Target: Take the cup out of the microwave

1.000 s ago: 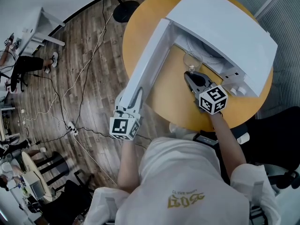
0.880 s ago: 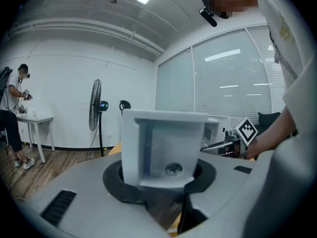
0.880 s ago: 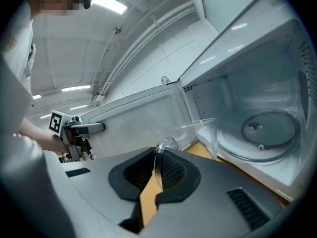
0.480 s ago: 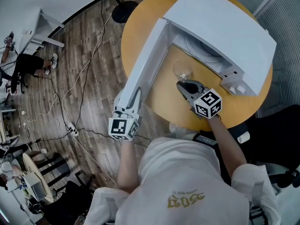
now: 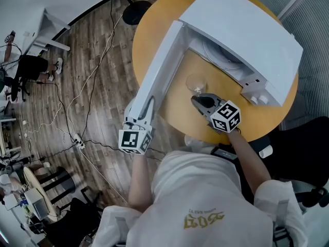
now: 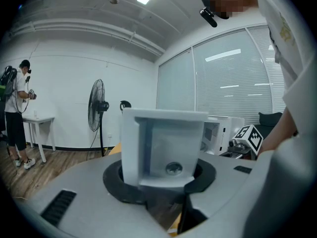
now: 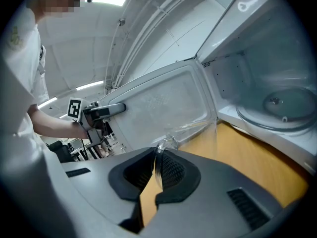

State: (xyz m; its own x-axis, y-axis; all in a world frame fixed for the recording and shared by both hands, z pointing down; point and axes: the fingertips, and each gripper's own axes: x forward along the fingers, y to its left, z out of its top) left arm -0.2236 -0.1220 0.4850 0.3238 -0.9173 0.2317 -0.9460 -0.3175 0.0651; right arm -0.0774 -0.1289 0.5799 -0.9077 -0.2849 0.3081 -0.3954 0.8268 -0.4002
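Note:
The white microwave [image 5: 247, 30] stands on a round yellow table [image 5: 154, 19] with its door [image 5: 162, 66] swung wide open. My left gripper [image 5: 148, 104] is shut on the door's outer edge, which shows as a white block [image 6: 163, 143] between its jaws. The clear cup [image 5: 196, 82] is outside the cavity, over the table in front of the glass turntable [image 5: 221, 55]. My right gripper [image 5: 197, 98] is shut on its near rim; the thin clear wall [image 7: 185, 130] runs between the pads [image 7: 171, 170]. Whether the cup's base touches the table I cannot tell.
The microwave's control knobs [image 5: 257, 94] lie just right of my right gripper. Cables [image 5: 87, 86] trail over the wooden floor on the left, a fan's base [image 5: 136, 12] stands beyond the table, and a person [image 6: 17, 113] stands by a white desk.
My right gripper has drawn the cup out from the microwave's mouth, leftward and toward me over the table. The left gripper has stayed on the door.

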